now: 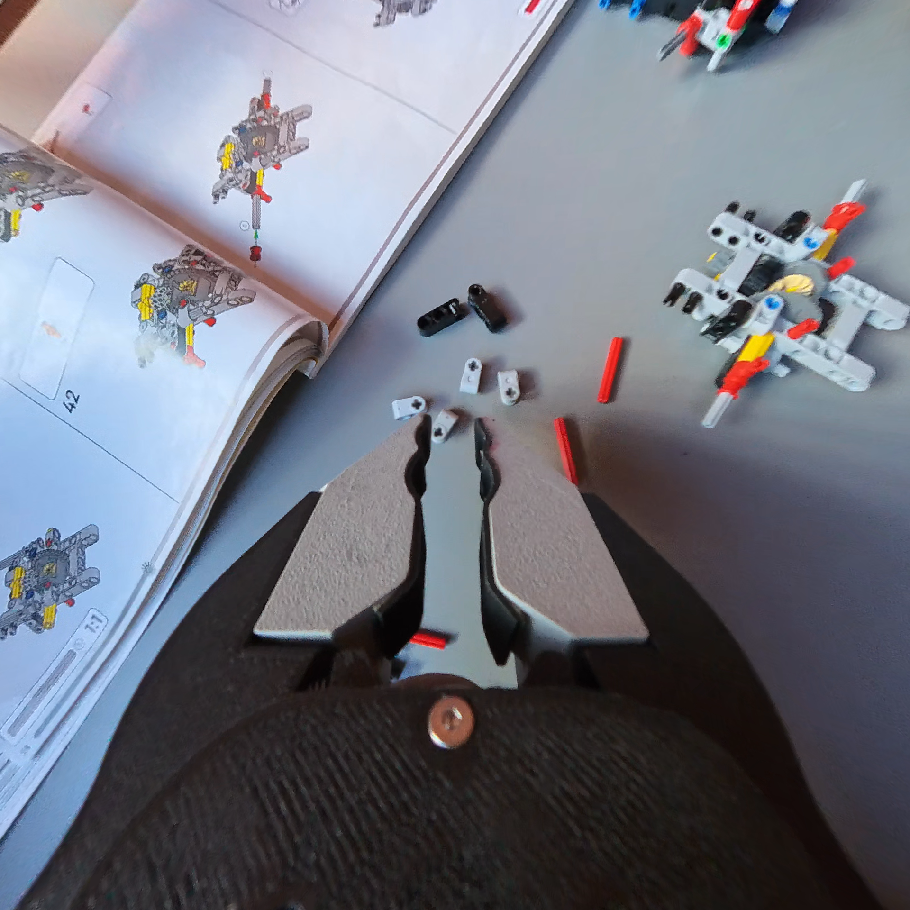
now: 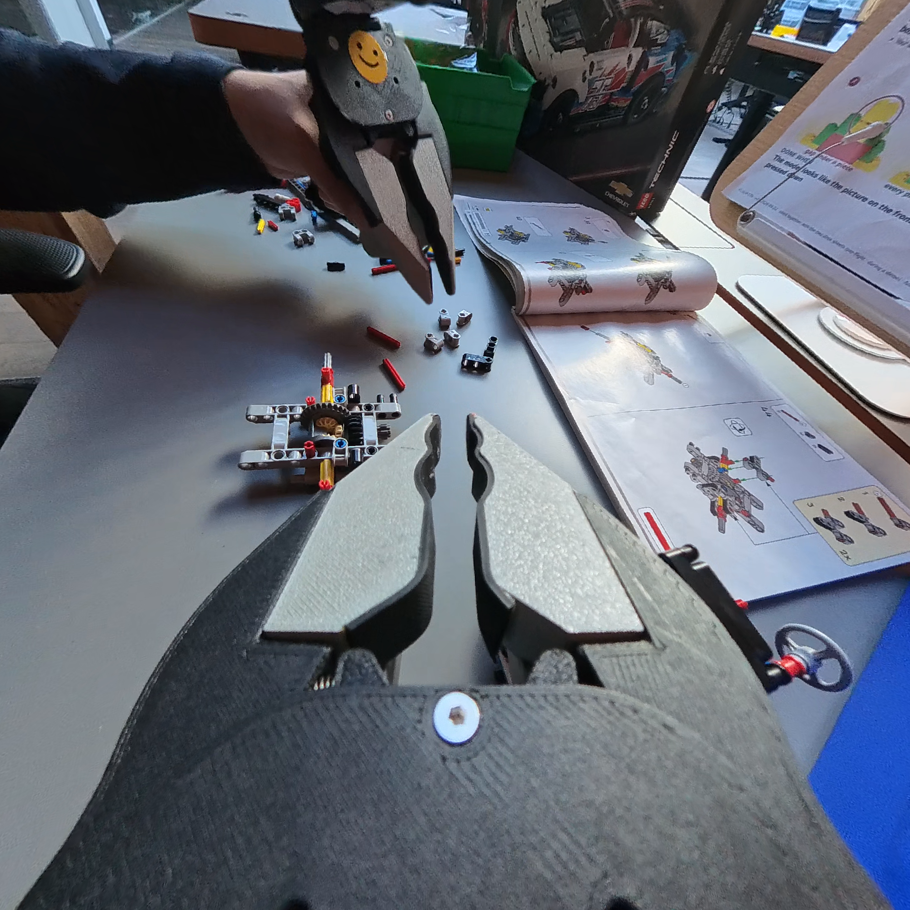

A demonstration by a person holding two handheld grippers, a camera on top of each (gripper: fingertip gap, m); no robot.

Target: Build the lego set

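On my left I see one open white instruction booklet (image 1: pixel 162 276) lying along the left edge of the grey tabletop (image 1: pixel 689 591). Just right of its curled pages lie two short black plastic beams (image 1: pixel 460 310), touching at one end. Below them I count four small light-grey plastic connectors (image 1: pixel 471 376); the nearest one (image 1: pixel 444 424) sits just beside my left gripper (image 1: pixel 451 428), against its left fingertip (image 1: pixel 421 433). The fingers stand slightly apart with nothing gripped, hovering above the tabletop. Two loose red plastic axles (image 1: pixel 610 369) lie to the right, with a third (image 1: pixel 428 639) showing under the gripper's body. Further right rests one grey beam-frame assembly with gears and yellow and red axle parts (image 1: pixel 783 290). My right gripper (image 2: pixel 453 423) hangs near that assembly, narrowly parted and bare.
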